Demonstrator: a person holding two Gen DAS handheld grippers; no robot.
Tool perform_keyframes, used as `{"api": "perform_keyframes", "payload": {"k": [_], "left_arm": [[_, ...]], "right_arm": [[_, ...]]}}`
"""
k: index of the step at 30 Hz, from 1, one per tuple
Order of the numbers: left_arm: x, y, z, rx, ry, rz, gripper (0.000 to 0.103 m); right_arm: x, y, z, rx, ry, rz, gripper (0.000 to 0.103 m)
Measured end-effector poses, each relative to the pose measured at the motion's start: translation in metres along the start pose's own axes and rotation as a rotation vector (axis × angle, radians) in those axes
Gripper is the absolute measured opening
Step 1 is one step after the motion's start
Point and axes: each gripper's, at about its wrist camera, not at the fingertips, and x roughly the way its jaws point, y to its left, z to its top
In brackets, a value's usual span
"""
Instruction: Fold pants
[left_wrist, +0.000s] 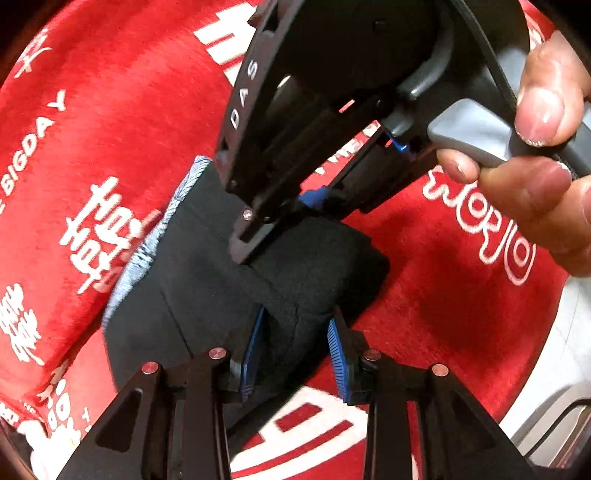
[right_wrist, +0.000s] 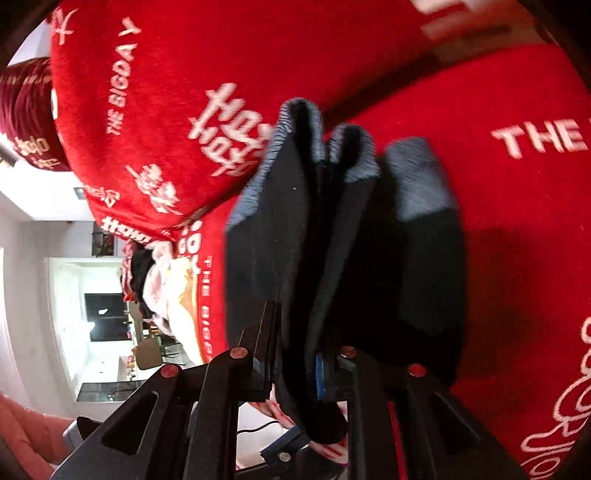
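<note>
Black cloth: pants (left_wrist: 207, 280) already a thick folded bundle over red blanket (left_wrist: 122, 110).
Left hand-held gripper (left_wrist: 295, 350): clamps one edge.
Right hand-held gripper (right_wrist: 295, 365): pinches stacked layers.
Left: set down, square up.

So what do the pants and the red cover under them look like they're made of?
Pants: soft matte black knit, probably cotton jersey, with a ribbed grey-blue waistband; it bunches in thick soft folds. Red cover: plush, short-pile fleece or velvet by its fuzzy sheen, with white printed lettering. Both tongs, left and right, are clamped on the pants.
</note>
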Motion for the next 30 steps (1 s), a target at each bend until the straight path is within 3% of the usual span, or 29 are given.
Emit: {"api": "perform_keyframes", "payload": {"k": [2, 4, 5, 7, 13, 16, 18, 20, 21, 26, 27, 28, 29, 30], "left_arm": [[0.010, -0.004, -0.003, 0.021, 0.021, 0.005, 0.034], [0.009, -0.008, -0.005, 0.049, 0.015, 0.031, 0.036], [0.007, -0.008, -0.007, 0.056, 0.011, 0.023, 0.051], [0.001, -0.001, -0.012, 0.023, 0.013, -0.017, 0.068], [-0.022, 0.037, -0.036, -0.072, 0.019, 0.003, 0.068], [-0.025, 0.075, -0.046, -0.194, 0.049, 0.021, 0.068], [-0.023, 0.113, -0.054, -0.295, 0.063, 0.076, 0.068], [-0.017, 0.146, -0.061, -0.396, 0.080, 0.111, 0.068], [-0.010, 0.164, -0.065, -0.457, 0.103, 0.118, 0.068], [0.021, 0.221, -0.095, -0.730, 0.186, 0.108, 0.068], [0.030, 0.226, -0.100, -0.759, 0.210, 0.093, 0.068], [0.037, 0.228, -0.103, -0.778, 0.224, 0.079, 0.068], [0.041, 0.227, -0.104, -0.789, 0.230, 0.072, 0.068], [0.042, 0.225, -0.104, -0.786, 0.229, 0.068, 0.068]], "right_arm": [[0.008, -0.017, -0.002, 0.013, 0.016, -0.070, 0.019], [0.013, -0.032, -0.003, 0.053, 0.019, -0.058, 0.019], [0.010, -0.037, -0.004, 0.067, 0.015, -0.044, 0.019], [0.009, -0.031, -0.005, 0.041, 0.014, -0.066, 0.019], [0.005, -0.009, -0.010, -0.062, 0.023, -0.228, 0.020], [0.004, -0.001, -0.016, -0.074, 0.010, -0.306, 0.023], [-0.004, 0.001, -0.019, -0.046, -0.017, -0.315, 0.030], [-0.011, 0.002, -0.014, -0.039, -0.045, -0.291, 0.048], [-0.014, 0.003, -0.010, -0.038, -0.060, -0.287, 0.051], [-0.018, 0.014, 0.035, -0.081, -0.157, -0.267, 0.051], [-0.013, 0.015, 0.043, -0.093, -0.149, -0.274, 0.051], [-0.003, 0.015, 0.053, -0.103, -0.112, -0.292, 0.037], [0.005, 0.014, 0.057, -0.107, -0.075, -0.311, 0.012], [0.011, 0.012, 0.059, -0.110, -0.042, -0.343, 0.012]]}}
